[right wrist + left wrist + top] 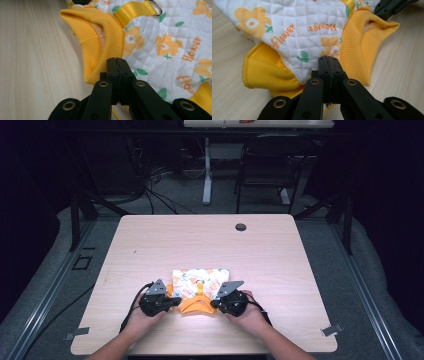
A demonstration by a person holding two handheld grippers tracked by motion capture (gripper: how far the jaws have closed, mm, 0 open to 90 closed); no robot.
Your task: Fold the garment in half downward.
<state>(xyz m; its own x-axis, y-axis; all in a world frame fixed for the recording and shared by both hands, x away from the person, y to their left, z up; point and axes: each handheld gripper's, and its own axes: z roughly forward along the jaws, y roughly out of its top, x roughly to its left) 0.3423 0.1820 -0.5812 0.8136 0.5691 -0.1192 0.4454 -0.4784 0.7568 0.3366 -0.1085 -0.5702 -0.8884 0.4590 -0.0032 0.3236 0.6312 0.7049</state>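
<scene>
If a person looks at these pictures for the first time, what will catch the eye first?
First comes the small quilted garment, white with orange flowers and yellow ribbed cuffs, lying near the front edge of the pale wooden table. The left gripper and the right gripper, both shut, pinch it from either side. In the right gripper view, a yellow strap with a metal ring lies on its back.

One quilted flower garment [200, 282]; two tools; one table [280, 265].
</scene>
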